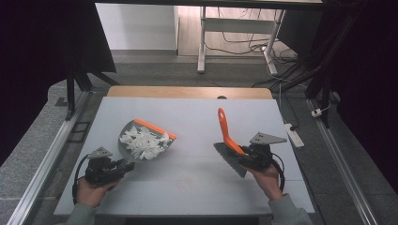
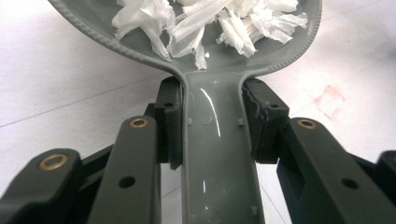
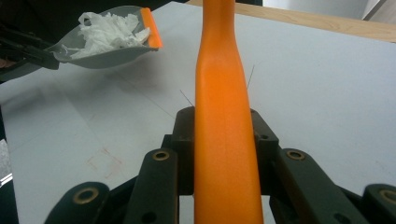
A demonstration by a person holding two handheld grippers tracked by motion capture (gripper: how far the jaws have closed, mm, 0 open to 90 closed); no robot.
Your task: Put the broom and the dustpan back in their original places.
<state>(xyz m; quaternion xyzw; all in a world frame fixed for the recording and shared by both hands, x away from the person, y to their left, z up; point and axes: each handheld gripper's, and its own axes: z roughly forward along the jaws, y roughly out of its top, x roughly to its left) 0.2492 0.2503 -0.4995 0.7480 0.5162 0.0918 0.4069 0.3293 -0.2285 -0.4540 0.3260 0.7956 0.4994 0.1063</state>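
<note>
Two grippers: each pinches one tool over the table (image 1: 187, 183).
Left gripper (image 1: 123, 165): I clamp my jaws on the dustpan (image 1: 141, 145) handle; pads press both its sides.
Dustpan: left of the brush (image 1: 230, 140), well apart from it, orange lip on its far edge.
Paper (image 2: 210, 23): white shreds heaped inside the dustpan.
Right gripper (image 1: 241, 157): I squeeze the brush by its orange handle.
Brush: bristles point toward the dustpan, handle tip points away from me.
</note>
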